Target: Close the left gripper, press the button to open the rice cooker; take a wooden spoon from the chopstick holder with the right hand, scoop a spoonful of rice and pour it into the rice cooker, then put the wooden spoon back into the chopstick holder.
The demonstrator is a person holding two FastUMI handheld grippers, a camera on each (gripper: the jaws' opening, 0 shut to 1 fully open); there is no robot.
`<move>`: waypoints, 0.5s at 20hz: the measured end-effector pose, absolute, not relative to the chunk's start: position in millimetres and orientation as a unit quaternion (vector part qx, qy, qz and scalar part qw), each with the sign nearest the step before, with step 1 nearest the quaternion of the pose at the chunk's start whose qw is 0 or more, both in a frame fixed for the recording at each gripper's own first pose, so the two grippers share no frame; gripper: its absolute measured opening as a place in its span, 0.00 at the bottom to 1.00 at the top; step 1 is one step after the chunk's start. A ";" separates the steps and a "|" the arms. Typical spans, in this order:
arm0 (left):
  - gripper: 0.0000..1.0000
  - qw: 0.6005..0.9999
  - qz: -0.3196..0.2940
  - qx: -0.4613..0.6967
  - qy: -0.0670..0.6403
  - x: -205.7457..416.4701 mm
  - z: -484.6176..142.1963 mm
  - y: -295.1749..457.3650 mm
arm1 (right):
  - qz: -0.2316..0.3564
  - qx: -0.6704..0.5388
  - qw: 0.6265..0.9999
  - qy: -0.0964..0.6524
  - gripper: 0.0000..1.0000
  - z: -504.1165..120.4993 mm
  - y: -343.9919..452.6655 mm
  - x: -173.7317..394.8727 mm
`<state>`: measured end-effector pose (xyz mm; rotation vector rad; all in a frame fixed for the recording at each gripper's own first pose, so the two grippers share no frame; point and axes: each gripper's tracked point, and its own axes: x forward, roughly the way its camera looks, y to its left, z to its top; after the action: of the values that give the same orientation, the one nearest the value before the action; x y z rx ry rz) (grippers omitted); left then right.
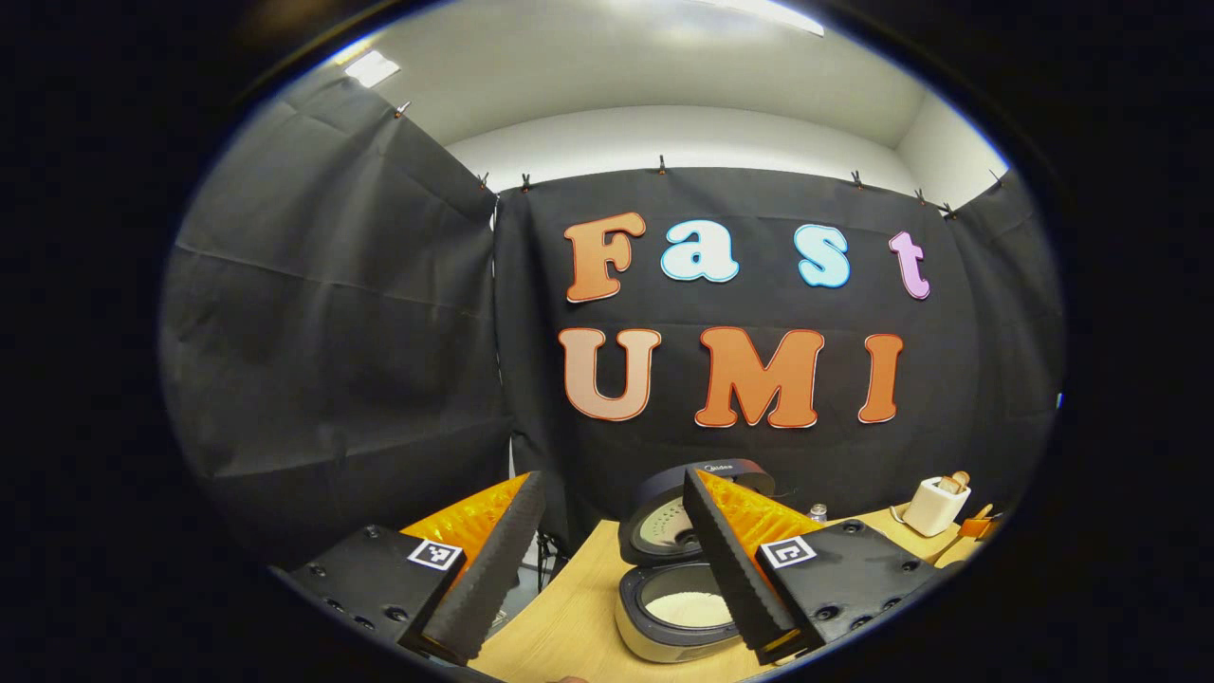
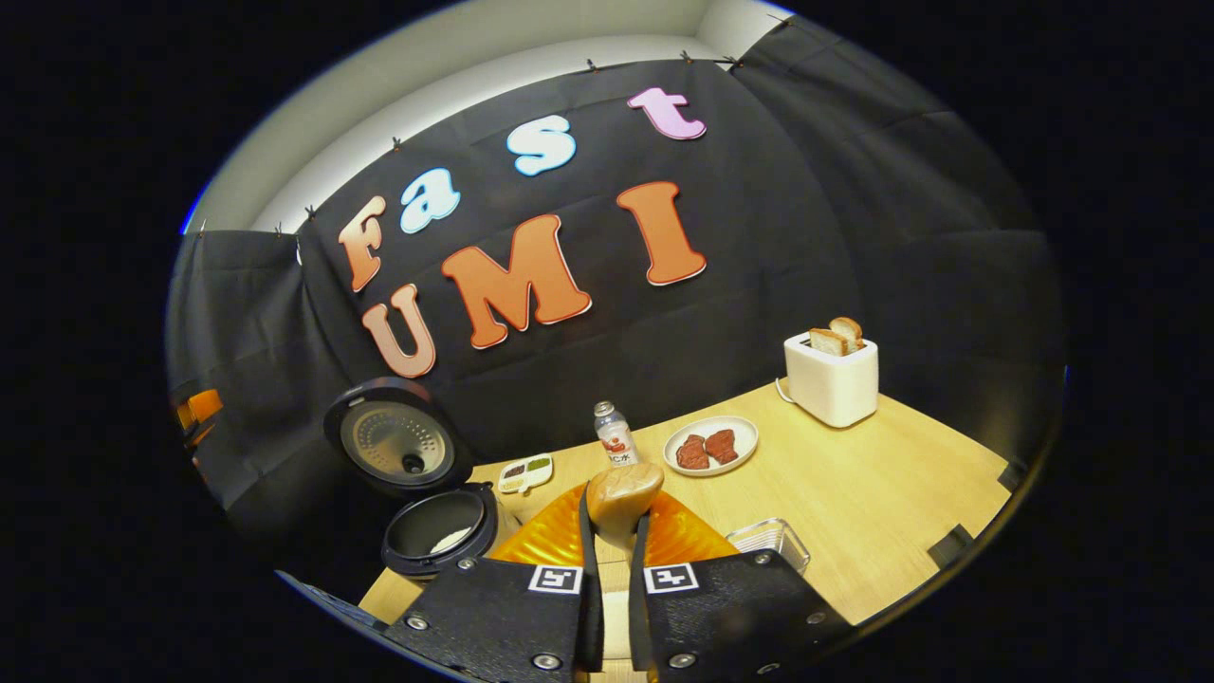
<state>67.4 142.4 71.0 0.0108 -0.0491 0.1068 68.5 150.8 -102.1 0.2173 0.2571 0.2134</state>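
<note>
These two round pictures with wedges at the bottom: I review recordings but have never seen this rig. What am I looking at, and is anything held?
There is no robot arm here. A person holds a two-finger gripper in each hand, and a fisheye camera rides on each, looking forward along its fingers.

In the left gripper view, the left gripper stands open with nothing between its fingers. Beyond it on the wooden table sits the rice cooker, lid up, with white rice inside. A toaster stands farther right.

In the right gripper view, the right gripper is shut on the wooden spoon, whose bowl pokes up between the fingers. Around it lie the open cooker, a small bottle, a plate of meat, a small sauce dish and a clear container.
</note>
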 end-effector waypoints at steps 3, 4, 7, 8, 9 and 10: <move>0.98 0.999 0.048 0.014 -0.021 68.4 66.7 151.4 | 0.102 0.077 0.981 0.144 0.10 -132.4 163.2 71.7; 0.98 0.999 0.047 0.013 -0.020 68.8 65.0 153.7 | 0.097 0.065 0.982 0.146 0.10 -139.7 165.4 73.1; 0.98 0.999 0.038 0.017 -0.008 71.2 53.4 155.9 | 0.090 0.023 0.984 0.152 0.10 -165.2 167.7 78.3; 0.98 0.999 0.036 0.020 -0.005 72.8 51.1 157.1 | 0.091 0.008 0.985 0.148 0.10 -170.0 171.2 78.7; 0.98 0.999 0.036 0.022 -0.003 72.6 49.3 160.2 | 0.094 -0.014 0.985 0.144 0.10 -176.3 174.0 79.8; 0.98 0.999 0.040 0.022 -0.003 72.8 47.7 163.9 | 0.098 -0.042 0.984 0.142 0.10 -181.3 176.1 81.3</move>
<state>72.8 163.9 47.7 0.0436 -0.0051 0.0803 81.3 176.1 -181.3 -0.0836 0.2852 0.1978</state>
